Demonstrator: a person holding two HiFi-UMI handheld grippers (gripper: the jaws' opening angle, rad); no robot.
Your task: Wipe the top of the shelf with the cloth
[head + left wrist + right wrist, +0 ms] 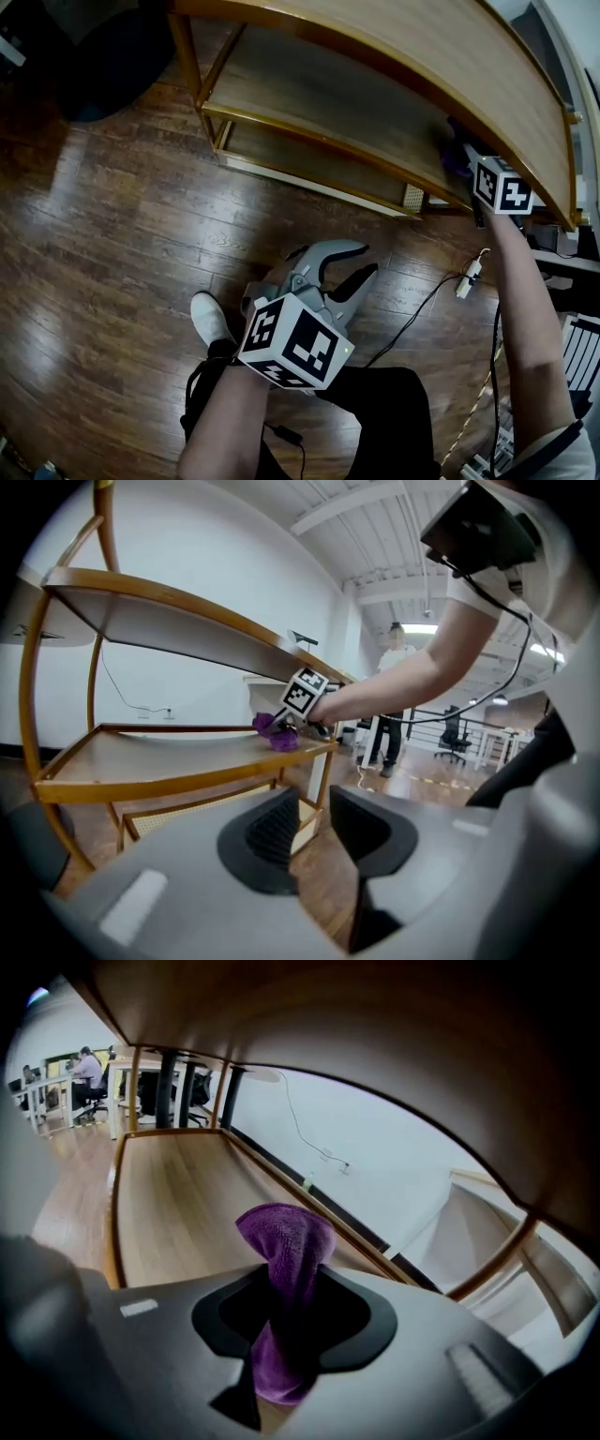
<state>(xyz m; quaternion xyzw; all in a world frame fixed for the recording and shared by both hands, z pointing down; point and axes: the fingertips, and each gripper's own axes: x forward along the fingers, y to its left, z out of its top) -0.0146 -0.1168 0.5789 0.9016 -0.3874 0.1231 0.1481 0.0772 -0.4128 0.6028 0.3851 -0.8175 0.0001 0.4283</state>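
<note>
1. Dark wood floor [103, 234] fills the 9 o'clock side of the head view. A white shoe [210, 319] stands on it at about 7 o'clock, just left of the person's left arm.
2. The left gripper [361, 264] hangs low at about 6 o'clock, over the floor and well apart from the shelf, with its jaws pointing toward 1 o'clock. In the left gripper view the jaws stand a narrow gap apart with nothing between them.
3. The shelf [441, 56], a wooden unit of curved boards, runs from 12 o'clock round to 3 o'clock. Its top board lies above a middle tier [319, 98], with a lower tier beneath that.
4. A black cable [412, 314] trails over the floor at about 4 o'clock, up to a white plug [469, 275].
5. The right gripper [291, 1316] reaches in under the top board at about 2 o'clock, and only its marker cube [502, 187] shows clearly from the head view. Its jaws are clamped on the purple cloth [286, 1241], which bunches up above them and hangs below.
6. The cloth sits at the right end of the middle tier, beneath the top board rather than on it. In the left gripper view it appears to rest on that tier's surface.
</note>
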